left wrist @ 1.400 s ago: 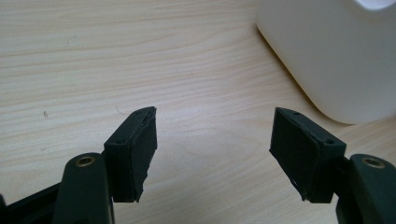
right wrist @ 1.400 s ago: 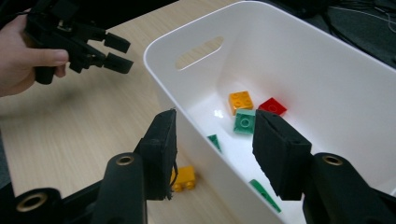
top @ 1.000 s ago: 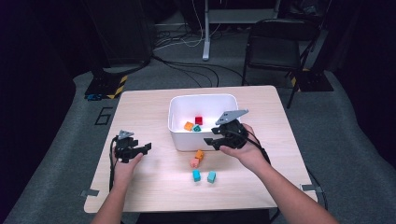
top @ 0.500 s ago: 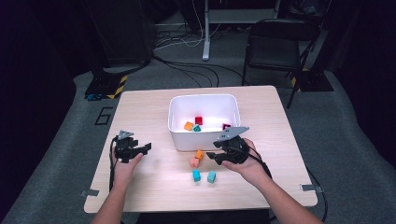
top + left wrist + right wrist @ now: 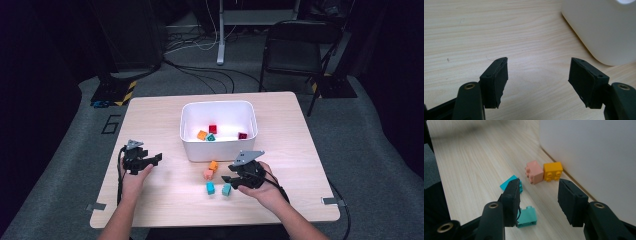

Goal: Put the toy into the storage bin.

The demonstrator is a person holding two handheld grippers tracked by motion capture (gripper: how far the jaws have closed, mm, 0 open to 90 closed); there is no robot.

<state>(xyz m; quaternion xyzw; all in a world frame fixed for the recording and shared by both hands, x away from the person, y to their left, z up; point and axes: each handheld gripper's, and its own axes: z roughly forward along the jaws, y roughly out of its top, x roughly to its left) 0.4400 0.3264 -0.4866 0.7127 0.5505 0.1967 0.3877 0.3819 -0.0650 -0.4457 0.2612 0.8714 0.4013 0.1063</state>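
high view shows us at a wooden table (image 5: 165, 125) with a white bin (image 5: 218, 150) near its middle, holding a few small bricks inside. our right gripper (image 5: 231, 180) sits low over the table just in front of the bin, beside four loose bricks: an orange brick (image 5: 213, 165) close to the bin wall, a pink brick (image 5: 208, 174) touching it, a blue brick (image 5: 210, 188) and a teal brick (image 5: 226, 189) nearer to us. in the right gripper view its jaws have just been narrowing, yet a gap remains and they press on nothing; the teal brick (image 5: 527, 218) lies by the left jaw, the blue brick (image 5: 510, 183) partly behind it, and the pink brick (image 5: 534, 172) and orange brick (image 5: 553, 171) lie ahead against the bin. our left gripper (image 5: 145, 161) rests well apart on the left side, jaws spread wide over bare wood with nothing between them.
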